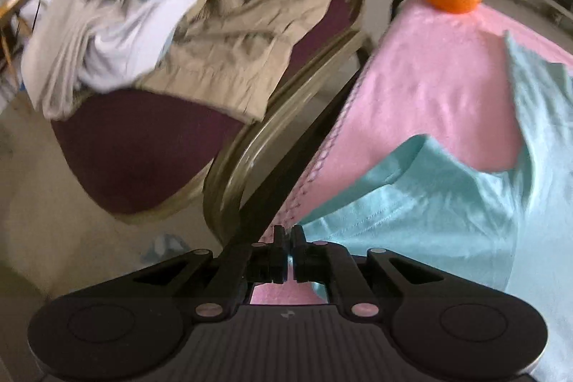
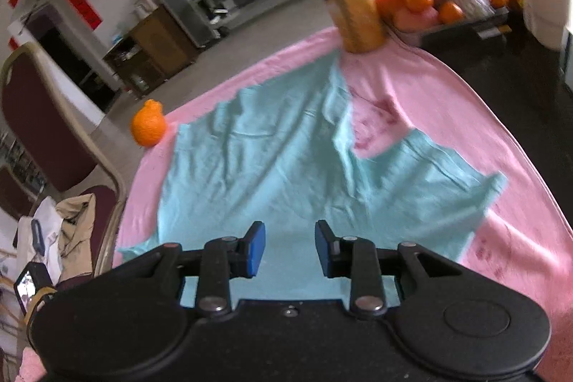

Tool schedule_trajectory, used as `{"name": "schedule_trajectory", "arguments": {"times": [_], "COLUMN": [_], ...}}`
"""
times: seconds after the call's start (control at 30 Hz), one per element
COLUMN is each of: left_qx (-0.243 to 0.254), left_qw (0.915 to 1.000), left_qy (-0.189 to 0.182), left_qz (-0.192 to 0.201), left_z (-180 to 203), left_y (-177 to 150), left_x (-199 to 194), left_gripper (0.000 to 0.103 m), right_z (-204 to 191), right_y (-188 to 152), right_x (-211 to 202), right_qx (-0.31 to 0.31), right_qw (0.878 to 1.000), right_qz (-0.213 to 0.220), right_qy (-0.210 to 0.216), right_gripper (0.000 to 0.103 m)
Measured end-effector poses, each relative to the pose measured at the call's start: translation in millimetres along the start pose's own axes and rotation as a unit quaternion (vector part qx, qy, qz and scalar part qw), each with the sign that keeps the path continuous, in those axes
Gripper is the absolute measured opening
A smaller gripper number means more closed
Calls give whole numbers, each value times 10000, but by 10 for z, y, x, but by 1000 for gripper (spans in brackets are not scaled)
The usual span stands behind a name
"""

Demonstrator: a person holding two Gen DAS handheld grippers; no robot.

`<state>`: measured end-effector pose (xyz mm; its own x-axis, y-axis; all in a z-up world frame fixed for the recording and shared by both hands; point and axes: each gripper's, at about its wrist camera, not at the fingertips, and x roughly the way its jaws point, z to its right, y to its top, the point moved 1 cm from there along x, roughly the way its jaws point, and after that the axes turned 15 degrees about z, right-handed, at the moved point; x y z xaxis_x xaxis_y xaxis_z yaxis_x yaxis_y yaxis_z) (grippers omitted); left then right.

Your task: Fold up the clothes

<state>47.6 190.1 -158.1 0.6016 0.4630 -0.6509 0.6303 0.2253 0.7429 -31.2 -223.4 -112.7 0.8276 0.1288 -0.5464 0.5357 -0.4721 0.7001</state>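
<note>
Right gripper (image 2: 290, 249) hovers with jaws apart over the light blue garment (image 2: 272, 160); nothing is between its pads.

The left gripper (image 1: 288, 251) sits at the table's near-left edge, jaws almost together; whether they pinch the garment's hem cannot be told. The garment lies spread and wrinkled on the pink cloth (image 2: 465, 117), one corner turned over, so folding appears barely begun. More clothes (image 1: 161, 34) wait on the chair (image 1: 143, 149).

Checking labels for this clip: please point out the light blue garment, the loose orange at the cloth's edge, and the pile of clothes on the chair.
light blue garment (image 2: 272, 167): right wrist view, middle of fabric.
orange (image 2: 148, 123): right wrist view, its centre.
pile of clothes (image 1: 200, 34): left wrist view, beige garment.
</note>
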Motion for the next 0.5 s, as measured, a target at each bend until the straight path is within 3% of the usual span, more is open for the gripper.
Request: {"name": "schedule_trajectory", "arguments": {"times": [0.13,0.2,0.3,0.37,0.5], "left_qx": [188,435,856,1125,1888], "left_qw": [9984,9946,9779,9632,9425], "left_qy": [-125,-624,-1791,-2371,-2747], "left_qz": [522,712,658,583,233], "left_z": [78,236,523,742,1028], "left_y": [-113,-239,-460,-600,-851], "left_x": [-436,-665,-900,-1008,-1082], "left_gripper": [12,12,16,18,15], "right_z": [305,410,441,412,323], "right_y": [-48,-142,-351,-510,-757], "right_x": [12,70,221,313,426], "right_qx": [192,153,-100,-288,-803], "right_qw": [9995,9988,9967,9947,9873], "right_qz": [-178,-402,-781,-984,-1370], "right_qy": [-199,-248,-182,-104,-98], "right_gripper": [35,34,21,21,19]}}
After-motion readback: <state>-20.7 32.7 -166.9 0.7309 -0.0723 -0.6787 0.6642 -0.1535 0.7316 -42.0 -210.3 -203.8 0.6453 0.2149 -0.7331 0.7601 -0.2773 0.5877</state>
